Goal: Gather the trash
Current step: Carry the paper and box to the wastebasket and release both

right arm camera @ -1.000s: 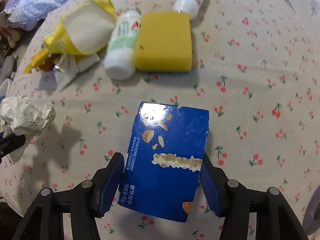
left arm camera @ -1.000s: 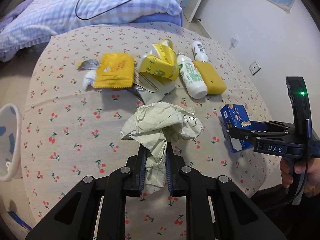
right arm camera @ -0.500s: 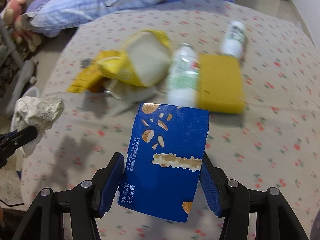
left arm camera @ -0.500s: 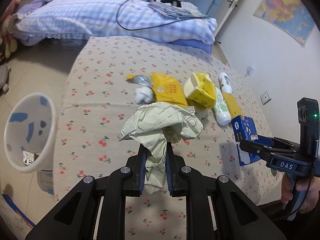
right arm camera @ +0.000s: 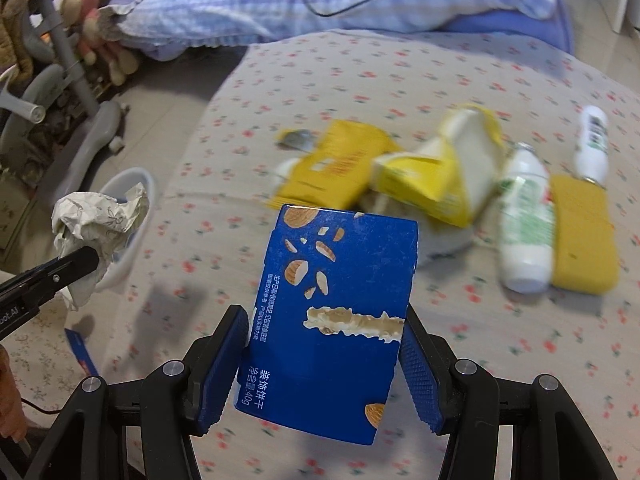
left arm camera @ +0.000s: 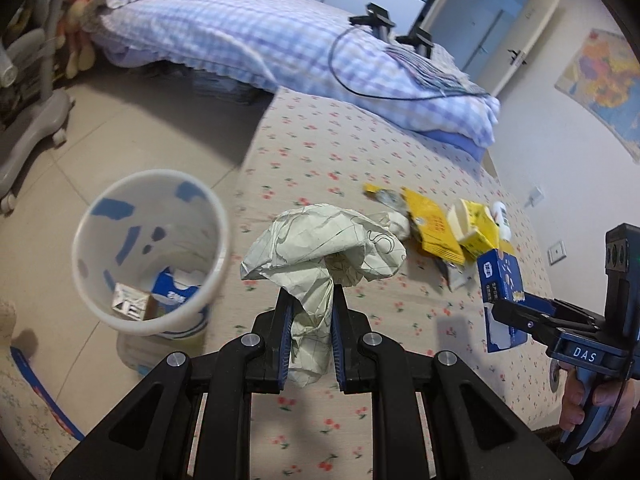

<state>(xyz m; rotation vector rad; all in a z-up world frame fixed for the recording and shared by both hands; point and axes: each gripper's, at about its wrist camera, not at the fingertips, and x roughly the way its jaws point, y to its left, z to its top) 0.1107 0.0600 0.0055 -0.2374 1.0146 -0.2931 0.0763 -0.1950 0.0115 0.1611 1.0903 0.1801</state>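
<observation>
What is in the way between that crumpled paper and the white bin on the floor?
Nothing visible. The left tool holds the crumpled paper over the table's edge, and the white bin stands on the floor just beside it, mouth open, with only a few scraps at its bottom.

Crumpled paper [left arm camera: 320,248] and blue box [right arm camera: 332,320] have been carried off the table toward the bin [left arm camera: 150,248].

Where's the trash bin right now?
In the left wrist view the white bin stands on the floor at left, beside the cherry-print bed.
</observation>
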